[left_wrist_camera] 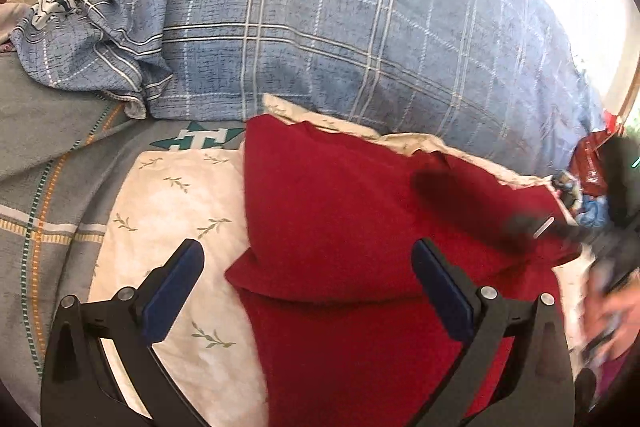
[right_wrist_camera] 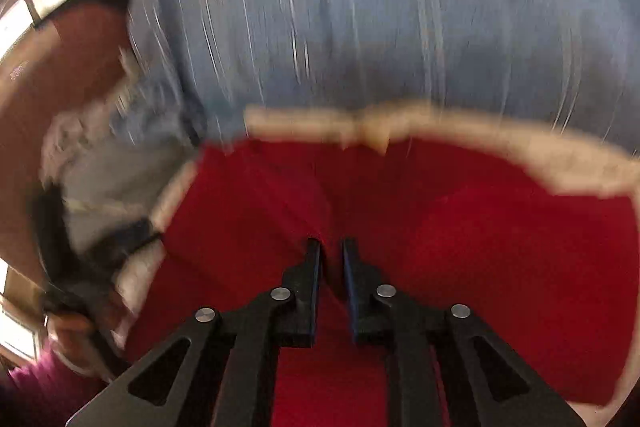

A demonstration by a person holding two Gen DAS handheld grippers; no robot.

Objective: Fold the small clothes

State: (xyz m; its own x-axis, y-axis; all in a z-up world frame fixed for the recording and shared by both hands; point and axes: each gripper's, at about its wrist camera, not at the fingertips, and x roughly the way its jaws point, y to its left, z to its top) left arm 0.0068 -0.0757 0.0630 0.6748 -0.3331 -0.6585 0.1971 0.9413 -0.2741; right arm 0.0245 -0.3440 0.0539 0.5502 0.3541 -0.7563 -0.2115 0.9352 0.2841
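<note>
Red garment (left_wrist_camera: 360, 219) lies on a cream leaf-print cloth (left_wrist_camera: 172, 211), one fold already laid across it, lower part toward 6 o'clock looks unfolded; more folds likely left. Left gripper (left_wrist_camera: 308, 287) hovers over it, jaws wide apart, nothing between them. Right gripper (right_wrist_camera: 332, 267), blurred, jaws slightly parted, nothing clearly pinched, red fabric below. Blue plaid pillow (left_wrist_camera: 320, 27) at 12 o'clock, grey striped bedsheet (left_wrist_camera: 48, 187) at 9.
</note>
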